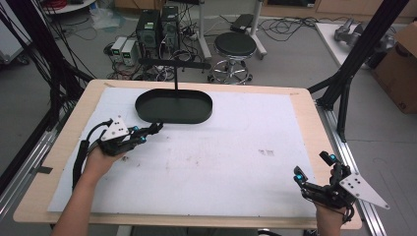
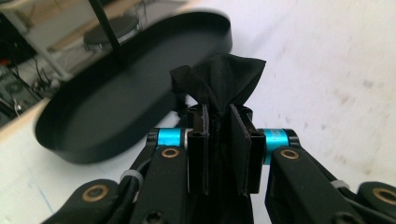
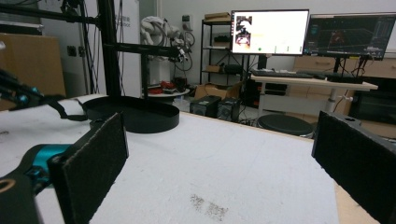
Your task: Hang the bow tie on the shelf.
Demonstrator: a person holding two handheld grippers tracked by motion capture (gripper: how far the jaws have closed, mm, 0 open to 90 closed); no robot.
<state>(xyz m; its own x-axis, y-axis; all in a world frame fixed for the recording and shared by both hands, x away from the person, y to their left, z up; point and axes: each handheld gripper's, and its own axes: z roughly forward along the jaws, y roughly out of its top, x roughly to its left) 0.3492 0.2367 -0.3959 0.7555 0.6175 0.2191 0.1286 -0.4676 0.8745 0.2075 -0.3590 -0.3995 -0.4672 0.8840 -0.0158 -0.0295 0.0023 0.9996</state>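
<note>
1. Cloth (image 2: 223,79), black and limp, sits pinched between your left gripper (image 1: 147,132) jaws, just beside the tray (image 1: 173,106); it looks light, soft and likely to sag, so grip a bunched fold.
2. Tray: a stiff, matte black oval with a low rim and an upright post (image 1: 176,78).
3. Your right gripper (image 1: 314,172) hovers near the table (image 1: 314,110) edge, jaws wide apart and empty, pads coarse-textured.

Black cloth (image 2: 224,79) — bunched, pinched beside the black tray (image 2: 116,112).

1. Tool (image 2: 219,140) clamped on bunched black cloth (image 2: 224,79), jaws nearly together.
2. Black oval tray (image 2: 93,126) just beyond, upper left, thin upright post (image 2: 106,30) rising from it.
3. White tabletop (image 2: 327,70) beneath, faintly smudged.
</note>
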